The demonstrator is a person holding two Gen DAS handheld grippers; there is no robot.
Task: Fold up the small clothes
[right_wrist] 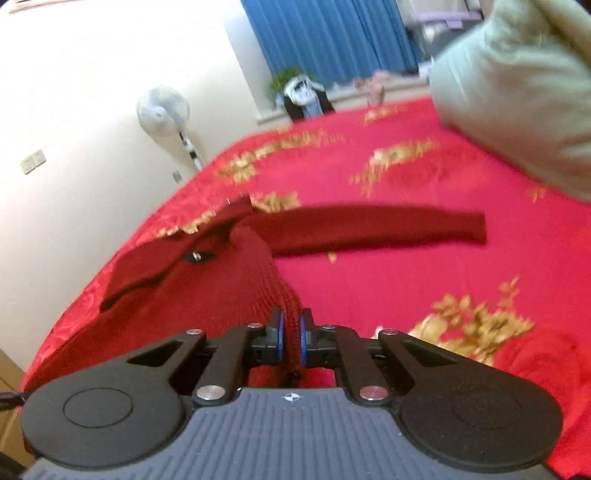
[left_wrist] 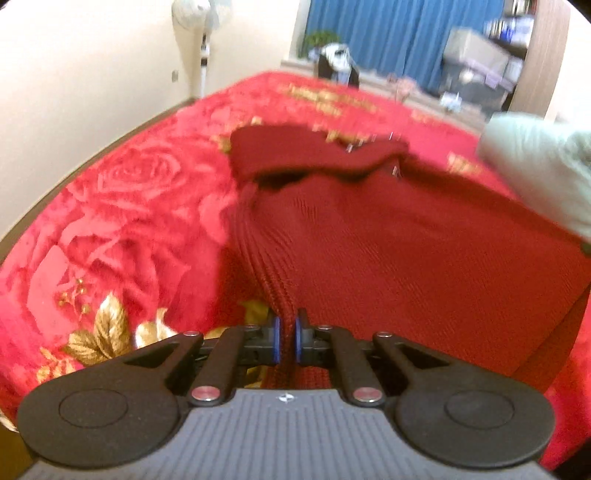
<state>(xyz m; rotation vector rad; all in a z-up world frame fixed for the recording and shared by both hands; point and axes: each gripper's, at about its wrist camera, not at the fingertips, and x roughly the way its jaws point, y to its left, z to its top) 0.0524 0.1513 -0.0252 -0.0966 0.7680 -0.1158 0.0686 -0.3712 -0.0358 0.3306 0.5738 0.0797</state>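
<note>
A small dark red knitted sweater lies on a red bed cover with gold flowers. My left gripper is shut on the ribbed hem of the sweater, and the cloth rises from the bed toward the pads. In the right wrist view the same sweater is lifted at its near edge, with my right gripper shut on a fold of its knit. One sleeve stretches flat to the right on the bed. A small metal snap shows near the collar.
The red bed cover fills both views. A pale green cushion sits at the right side of the bed. A white standing fan is by the wall on the left, and blue curtains hang behind the bed.
</note>
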